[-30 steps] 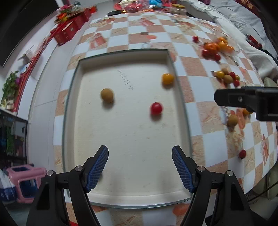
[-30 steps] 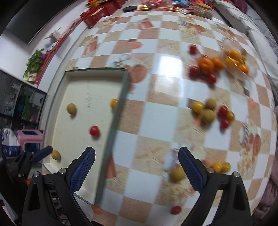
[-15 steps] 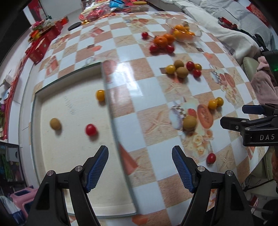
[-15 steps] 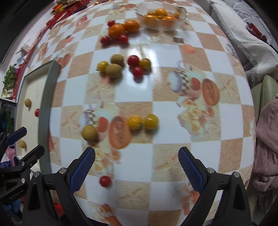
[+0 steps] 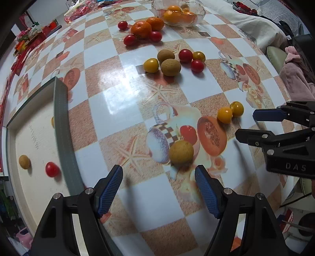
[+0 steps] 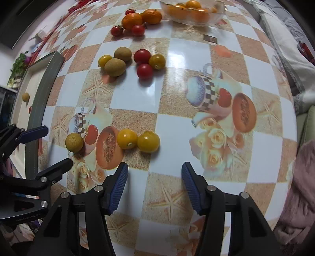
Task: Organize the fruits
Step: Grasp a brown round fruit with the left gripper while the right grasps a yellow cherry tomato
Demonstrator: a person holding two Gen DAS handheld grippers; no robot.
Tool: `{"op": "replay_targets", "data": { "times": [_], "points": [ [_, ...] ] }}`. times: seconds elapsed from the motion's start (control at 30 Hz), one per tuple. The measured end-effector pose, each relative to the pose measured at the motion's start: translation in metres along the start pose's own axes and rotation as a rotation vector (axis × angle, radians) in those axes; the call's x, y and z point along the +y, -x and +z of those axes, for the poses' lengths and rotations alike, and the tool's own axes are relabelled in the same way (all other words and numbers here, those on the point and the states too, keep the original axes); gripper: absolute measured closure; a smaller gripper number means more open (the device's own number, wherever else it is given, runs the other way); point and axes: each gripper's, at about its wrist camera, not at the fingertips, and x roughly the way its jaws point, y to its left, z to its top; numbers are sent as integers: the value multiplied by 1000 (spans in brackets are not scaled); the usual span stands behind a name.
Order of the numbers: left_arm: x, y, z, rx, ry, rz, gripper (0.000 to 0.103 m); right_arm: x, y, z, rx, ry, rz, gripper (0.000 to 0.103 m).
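A: The left gripper (image 5: 158,184) hangs wide open over the table (image 5: 126,78), holding nothing, with the brown round fruit (image 5: 181,151) just ahead of its right finger. The right gripper (image 6: 154,185) is open and empty too, low over the cloth near the two yellow tomatoes (image 6: 137,140).

B: So which step is this?

A: I judge it the approach to a pick. The tray (image 5: 61,126) at the left already holds a brown fruit (image 5: 24,161) and a red tomato (image 5: 52,169); most fruit lies loose outside it, and a glass bowl (image 5: 178,12) of oranges stands at the far end.

B: And next?

A: Probably shift the left gripper rightward so the brown fruit sits between the fingers, lower, then close gently; it is round and could roll away.
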Motion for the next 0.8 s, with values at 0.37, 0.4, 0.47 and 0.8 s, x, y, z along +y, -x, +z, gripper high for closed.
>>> {"op": "replay_targets", "data": {
  "times": [0.37,0.4,0.47,0.8],
  "points": [
    [-9,-14,23,1,16,16,27,15,1,23,-34,140,55,64],
    [-11,-14,26,0,14,14,27,19,0,24,-33,153,56,67],
    [-14,-14,31,-1,11,14,30,25,-3,23,-32,169,53,67],
    [-23,-9,44,-6,4,0,76,5,-1,23,-30,38,122,80]
  ]
}}
